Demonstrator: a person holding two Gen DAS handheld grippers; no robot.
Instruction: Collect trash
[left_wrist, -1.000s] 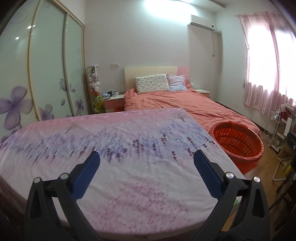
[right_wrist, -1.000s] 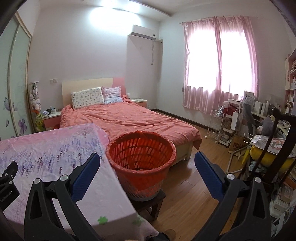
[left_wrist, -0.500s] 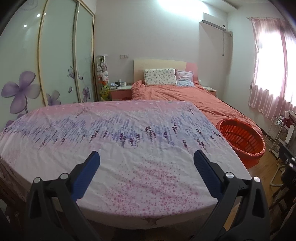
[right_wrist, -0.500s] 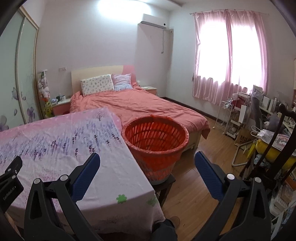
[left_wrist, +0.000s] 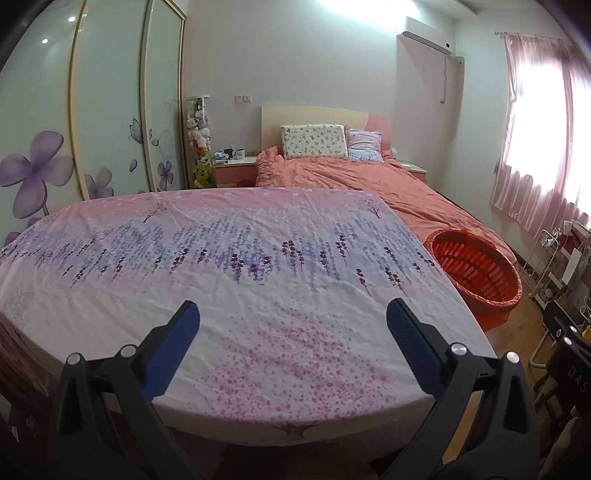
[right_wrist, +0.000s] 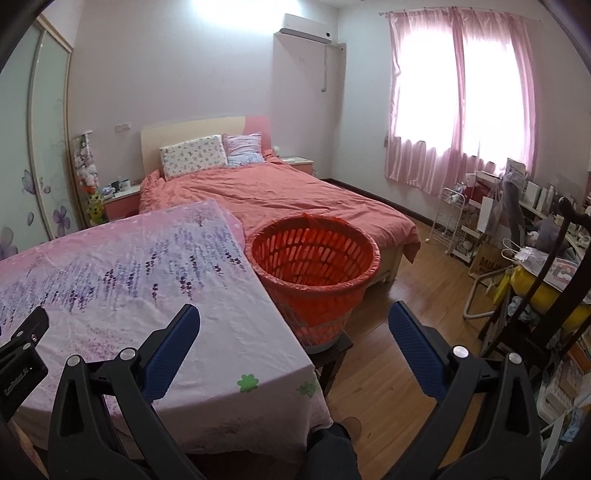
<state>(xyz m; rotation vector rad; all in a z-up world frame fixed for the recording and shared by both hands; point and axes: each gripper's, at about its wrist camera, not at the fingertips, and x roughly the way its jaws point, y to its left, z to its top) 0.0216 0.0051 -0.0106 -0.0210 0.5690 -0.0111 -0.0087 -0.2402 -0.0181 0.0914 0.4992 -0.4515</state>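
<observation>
An orange slatted basket (right_wrist: 314, 258) lined with an orange bag stands on a dark stool at the right edge of a table covered by a pink and purple flowered cloth (left_wrist: 240, 266). It also shows in the left wrist view (left_wrist: 476, 269). My left gripper (left_wrist: 291, 325) is open and empty above the cloth's near edge. My right gripper (right_wrist: 293, 325) is open and empty, in front of the basket and the table's right corner. No trash shows on the cloth in either view.
A bed with an orange cover (right_wrist: 288, 195) lies behind the table. A wardrobe with flower doors (left_wrist: 92, 129) is at the left. A wire rack (right_wrist: 452, 218), a dark chair (right_wrist: 546, 288) and clutter stand at the right on the wooden floor (right_wrist: 399, 350).
Both grippers have pulled back and risen a little, so more of the table's near edge shows. The basket looks smaller and farther. Both stay open.
</observation>
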